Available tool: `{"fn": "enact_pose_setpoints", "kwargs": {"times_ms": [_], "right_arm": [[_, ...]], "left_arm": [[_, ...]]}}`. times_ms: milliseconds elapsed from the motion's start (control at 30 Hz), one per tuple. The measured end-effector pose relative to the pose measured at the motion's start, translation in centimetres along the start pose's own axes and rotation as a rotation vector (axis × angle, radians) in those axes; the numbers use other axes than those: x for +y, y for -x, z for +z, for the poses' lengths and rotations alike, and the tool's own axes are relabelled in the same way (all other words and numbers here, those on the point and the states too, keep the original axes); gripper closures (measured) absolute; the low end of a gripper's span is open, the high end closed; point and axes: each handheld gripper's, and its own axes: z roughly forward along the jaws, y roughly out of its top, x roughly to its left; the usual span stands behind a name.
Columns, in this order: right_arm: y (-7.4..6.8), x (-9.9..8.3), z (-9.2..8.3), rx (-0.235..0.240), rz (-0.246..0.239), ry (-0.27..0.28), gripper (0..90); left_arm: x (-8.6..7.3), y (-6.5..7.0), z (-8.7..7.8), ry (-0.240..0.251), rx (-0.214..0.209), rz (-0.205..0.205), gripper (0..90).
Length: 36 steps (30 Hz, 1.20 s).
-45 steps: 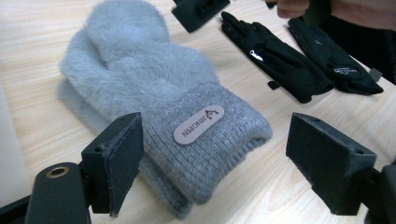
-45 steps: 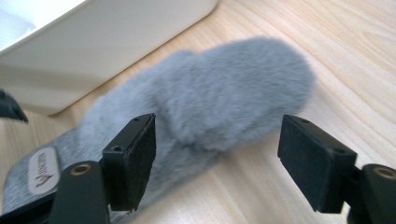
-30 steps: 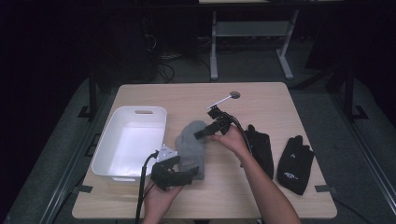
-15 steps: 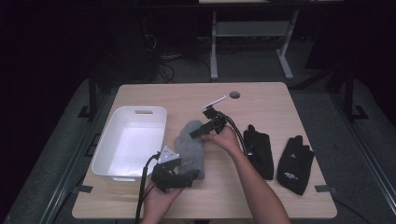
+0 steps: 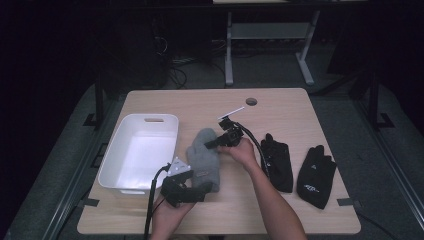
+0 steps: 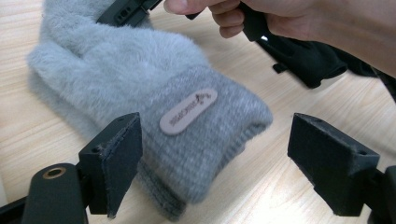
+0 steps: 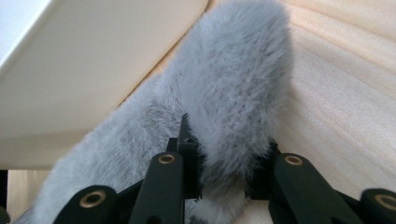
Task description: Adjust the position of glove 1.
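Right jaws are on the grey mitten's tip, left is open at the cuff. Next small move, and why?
Probably close the left gripper on the cuff of the grey mitten. The right gripper, whose jaws have just been closing, already pinches the fuzzy fingertip end, while the left jaws stand open with the cuff between them, pads not pressing. Gripping both ends should let the mitten lift toward the white bin beside it.

A light wooden desk point(image 5: 300, 120) with a round cable hole point(image 5: 251, 101) near its far edge stands on grey carpet point(image 5: 380, 165). Beyond it the room falls into darkness — a second table's pale metal legs point(image 5: 229, 55) and crossbar show, with loose cables point(image 5: 172, 62) on the floor. Light falls from above onto the desk.
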Motion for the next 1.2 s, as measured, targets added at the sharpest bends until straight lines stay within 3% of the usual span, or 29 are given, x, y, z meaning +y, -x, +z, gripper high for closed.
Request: {"fn": "enact_pose_setpoints", "kwargs": {"times_ms": [300, 500, 667, 700, 800, 933, 1000, 1200], "right_arm": [[-0.9, -1.0, -3.0, -0.026, -0.044, 0.036, 73.7], [-0.8, -2.5, -5.7, -0.080, -0.092, 0.028, 74.0], [-0.4, -3.0, -6.6, -0.118, -0.109, 0.016, 74.3], [-0.1, -3.3, -6.8, -0.151, -0.123, 0.000, 74.4], [0.3, -3.6, -7.0, -0.149, -0.115, 0.002, 74.4], [0.9, -4.1, -7.2, -0.154, -0.111, 0.012, 73.5], [1.0, -4.1, -7.2, -0.153, -0.111, 0.013, 73.3], [1.1, -4.2, -7.0, -0.156, -0.110, 0.009, 72.3]], "left_arm": [[0.5, 0.3, 0.2, 0.005, -0.028, -0.022, 17.8], [1.2, 0.5, 0.8, -0.019, -0.041, -0.020, 17.9], [1.8, 0.4, 1.2, -0.036, -0.048, -0.030, 18.3], [2.2, 0.2, 1.4, -0.045, -0.053, -0.035, 19.0], [2.5, 0.0, 1.6, -0.054, -0.043, -0.038, 19.9], [2.8, -0.8, 2.7, -0.111, -0.063, -0.072, 20.1], [2.7, -1.1, 3.2, -0.136, -0.078, -0.118, 20.1], [2.2, -1.7, 4.6, -0.222, -0.115, -0.184, 20.5]]}}
